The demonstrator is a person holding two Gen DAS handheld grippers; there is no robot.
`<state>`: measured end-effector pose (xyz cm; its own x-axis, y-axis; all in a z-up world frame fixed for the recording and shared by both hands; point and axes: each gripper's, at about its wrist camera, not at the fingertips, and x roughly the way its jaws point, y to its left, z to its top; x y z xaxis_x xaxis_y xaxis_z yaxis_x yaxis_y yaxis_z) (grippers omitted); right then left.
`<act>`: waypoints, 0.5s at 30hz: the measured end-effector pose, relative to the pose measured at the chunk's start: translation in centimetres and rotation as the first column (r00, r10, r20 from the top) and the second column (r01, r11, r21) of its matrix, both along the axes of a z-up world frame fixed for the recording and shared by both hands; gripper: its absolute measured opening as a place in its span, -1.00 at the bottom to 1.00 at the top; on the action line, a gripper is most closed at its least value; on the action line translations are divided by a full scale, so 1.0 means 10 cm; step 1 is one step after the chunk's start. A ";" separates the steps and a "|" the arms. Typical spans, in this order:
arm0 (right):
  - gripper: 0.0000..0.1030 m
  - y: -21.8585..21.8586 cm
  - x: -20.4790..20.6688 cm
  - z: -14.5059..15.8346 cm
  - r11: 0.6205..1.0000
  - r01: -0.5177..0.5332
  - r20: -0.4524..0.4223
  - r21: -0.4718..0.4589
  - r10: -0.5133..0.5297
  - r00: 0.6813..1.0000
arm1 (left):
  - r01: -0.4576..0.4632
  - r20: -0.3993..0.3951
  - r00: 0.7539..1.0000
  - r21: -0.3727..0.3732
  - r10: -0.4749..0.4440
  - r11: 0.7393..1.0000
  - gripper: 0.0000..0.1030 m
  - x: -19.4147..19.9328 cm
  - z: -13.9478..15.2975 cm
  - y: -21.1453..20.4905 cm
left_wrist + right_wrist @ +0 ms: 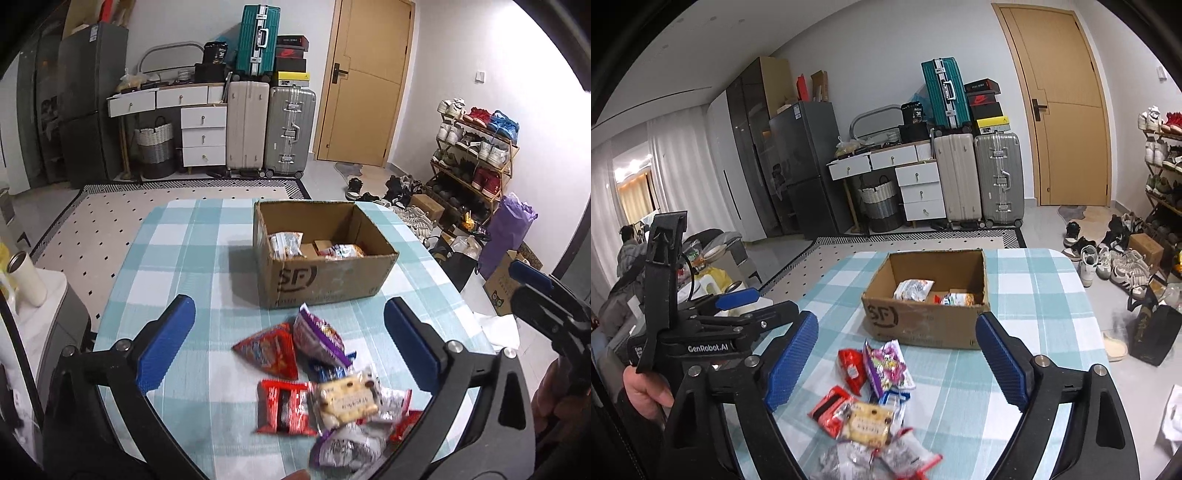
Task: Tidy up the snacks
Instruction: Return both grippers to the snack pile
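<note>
Your left gripper (289, 334) hovers above the near part of the checked tablecloth (207, 258), jaws spread wide and holding nothing. Between its blue pads (168, 341) lies the loose pile of snacks: a red packet (269, 350) at the left, a purple-and-white bag (319, 338) just beside it, a red wrapper (284, 406) nearer you, and a biscuit pack (347, 400) resting on other wrappers. Beyond the pile, near the centre of the table, stands the open cardboard box (325, 277), with several snack packs (286, 243) already on its floor. Your right gripper (897, 363) also hovers over the pile, jaws wide apart and empty; the same box (925, 325) sits ahead of it. At the far right, shoes (1108, 258) lie on the floor.
</note>
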<state>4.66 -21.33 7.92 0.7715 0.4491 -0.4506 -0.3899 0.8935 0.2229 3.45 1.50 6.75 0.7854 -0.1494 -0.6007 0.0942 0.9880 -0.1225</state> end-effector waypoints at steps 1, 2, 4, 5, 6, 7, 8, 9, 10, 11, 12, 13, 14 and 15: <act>0.79 -0.01 -0.05 -0.01 1.000 0.000 0.004 0.000 0.000 1.000 | 0.000 -0.004 1.000 -0.002 0.000 1.000 0.98 -0.05 -0.03 0.00; 0.81 -0.02 -0.12 -0.03 1.000 0.001 0.005 -0.001 -0.001 1.000 | 0.003 -0.011 1.000 -0.006 -0.003 1.000 0.98 -0.13 -0.06 0.00; 0.81 -0.03 -0.26 -0.07 1.000 0.001 0.001 -0.004 -0.001 1.000 | 0.007 -0.019 1.000 -0.008 -0.008 1.000 0.98 -0.25 -0.12 -0.01; 0.81 -0.03 -0.30 -0.08 1.000 0.000 0.001 -0.004 0.000 1.000 | 0.011 -0.024 1.000 -0.008 -0.011 1.000 0.98 -0.30 -0.15 -0.02; 0.83 -0.04 -0.35 -0.10 1.000 0.000 0.001 -0.004 0.000 1.000 | 0.016 -0.032 0.999 -0.010 -0.016 1.000 0.98 -0.31 -0.19 -0.03; 0.84 -0.04 -0.42 -0.14 1.000 0.001 0.000 -0.007 -0.001 1.000 | 0.023 -0.048 0.999 -0.016 -0.023 1.000 0.98 -0.35 -0.24 -0.04; 0.86 -0.04 -0.47 -0.16 1.000 0.003 -0.003 -0.008 -0.003 1.000 | 0.026 -0.061 0.998 -0.020 -0.027 0.999 0.98 -0.37 -0.29 -0.04; 0.87 -0.04 -0.51 -0.20 1.000 0.002 -0.008 -0.008 -0.002 1.000 | 0.030 -0.074 0.997 -0.028 -0.032 0.999 0.98 -0.42 -0.34 -0.04; 0.88 -0.05 -0.56 -0.25 1.000 0.001 -0.013 -0.007 -0.001 1.000 | 0.033 -0.078 0.996 -0.029 -0.035 0.999 0.97 -0.44 -0.38 -0.05; 0.90 -0.06 -0.61 -0.31 1.000 0.007 -0.019 -0.005 -0.007 1.000 | 0.033 -0.083 0.996 -0.026 -0.035 0.999 0.98 -0.47 -0.42 -0.05; 0.92 -0.05 -0.66 -0.36 1.000 0.011 -0.027 0.001 -0.011 1.000 | 0.032 -0.091 0.995 -0.025 -0.034 0.999 0.98 -0.51 -0.47 -0.05; 0.92 -0.05 -0.70 -0.43 1.000 0.008 -0.040 0.006 -0.008 0.999 | 0.032 -0.097 0.995 -0.028 -0.035 0.999 0.98 -0.52 -0.51 -0.05; 0.92 -0.04 -0.73 -0.51 1.000 0.005 -0.058 0.004 -0.005 0.998 | 0.034 -0.101 0.994 -0.032 -0.037 0.999 0.98 -0.55 -0.54 -0.06; 0.92 -0.03 -0.75 -0.57 1.000 0.005 -0.072 -0.001 -0.005 0.997 | 0.036 -0.102 0.994 -0.031 -0.039 0.999 0.97 -0.57 -0.57 -0.07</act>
